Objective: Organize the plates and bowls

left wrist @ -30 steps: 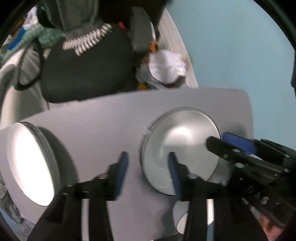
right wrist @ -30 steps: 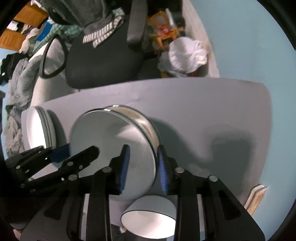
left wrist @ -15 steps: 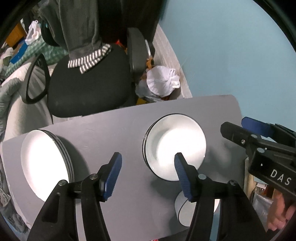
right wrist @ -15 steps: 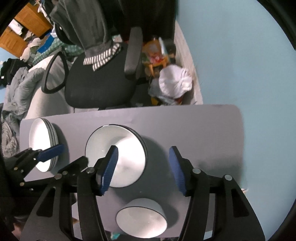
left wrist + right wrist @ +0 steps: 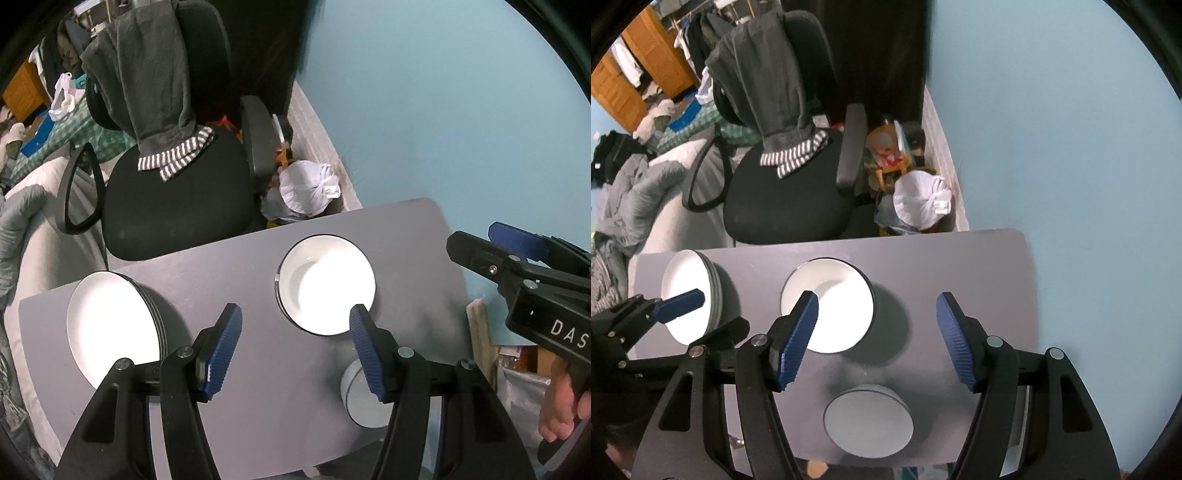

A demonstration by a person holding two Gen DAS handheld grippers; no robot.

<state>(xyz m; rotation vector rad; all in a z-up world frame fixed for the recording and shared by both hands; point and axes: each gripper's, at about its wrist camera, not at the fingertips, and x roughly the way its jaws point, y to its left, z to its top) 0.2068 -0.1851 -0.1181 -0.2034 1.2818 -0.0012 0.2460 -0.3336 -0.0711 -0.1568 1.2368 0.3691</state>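
Right gripper (image 5: 877, 334) just let go of bowl (image 5: 827, 304), now wide & raised; left gripper (image 5: 295, 350) wide too. Bowl sits mid surface (image 5: 979, 266), plates (image 5: 690, 299) at 9 o'clock, small bowl (image 5: 868, 419) at 6. That placement's done; small bowl likely next.

A lived-in bedroom: clothes-draped office chair (image 5: 783, 177), rumpled bedding (image 5: 631, 199), wooden wardrobe (image 5: 639, 81).

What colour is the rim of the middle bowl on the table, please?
The round white middle bowl has a thin black rim, clearest in the right wrist view.
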